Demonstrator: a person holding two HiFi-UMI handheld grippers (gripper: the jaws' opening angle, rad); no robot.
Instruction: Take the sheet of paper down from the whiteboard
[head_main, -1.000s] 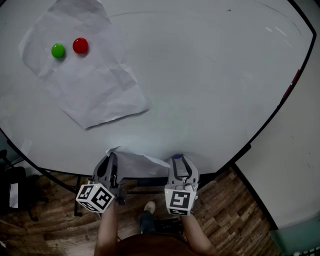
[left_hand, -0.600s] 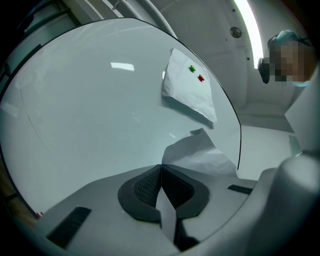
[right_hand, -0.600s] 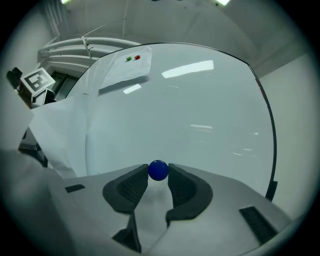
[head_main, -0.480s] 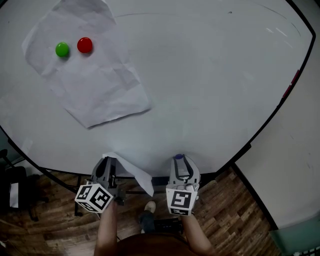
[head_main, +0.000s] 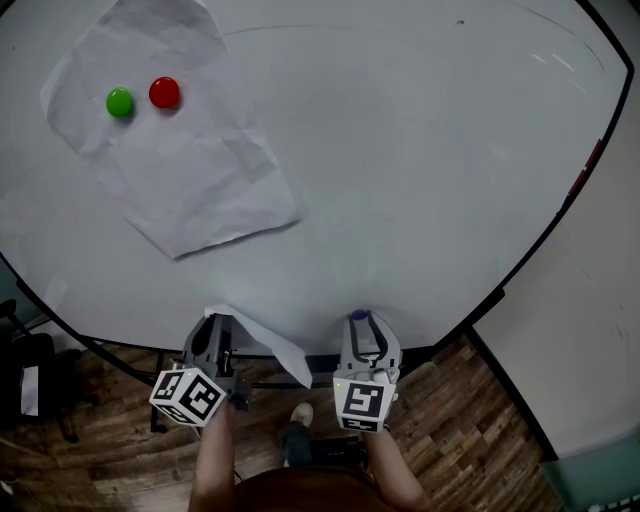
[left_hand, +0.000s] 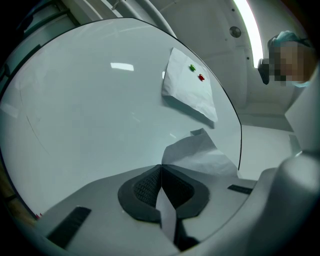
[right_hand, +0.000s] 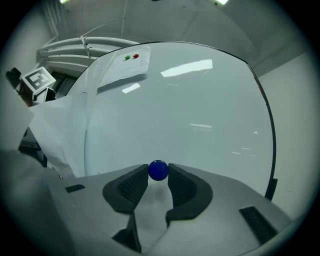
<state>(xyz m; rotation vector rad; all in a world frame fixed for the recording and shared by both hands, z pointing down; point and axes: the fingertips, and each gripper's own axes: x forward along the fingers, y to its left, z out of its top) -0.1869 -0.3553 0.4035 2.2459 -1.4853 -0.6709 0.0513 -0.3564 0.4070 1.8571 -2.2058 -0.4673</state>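
Observation:
A loose white sheet (head_main: 268, 347) hangs from my left gripper (head_main: 215, 326) at the whiteboard's (head_main: 420, 150) bottom edge. In the left gripper view the jaws (left_hand: 160, 168) are shut on that sheet (left_hand: 200, 155), which folds away to the right. My right gripper (head_main: 358, 320) is shut on a small blue magnet (right_hand: 158, 170), held between its pads just off the board. A second, crumpled sheet (head_main: 190, 170) stays on the board at upper left, pinned by a green magnet (head_main: 119, 101) and a red magnet (head_main: 163, 92).
The board's black frame (head_main: 520, 265) runs down the right side, with a red marker (head_main: 583, 168) on it. Wooden floor (head_main: 470, 430) lies below, and a dark chair (head_main: 30, 385) stands at lower left. A person (left_hand: 292, 55) shows at the left gripper view's upper right.
The loose sheet, stretched between both grippers a second ago, has dropped away from the right gripper and now hangs folded from the left one. Neither hand has moved.

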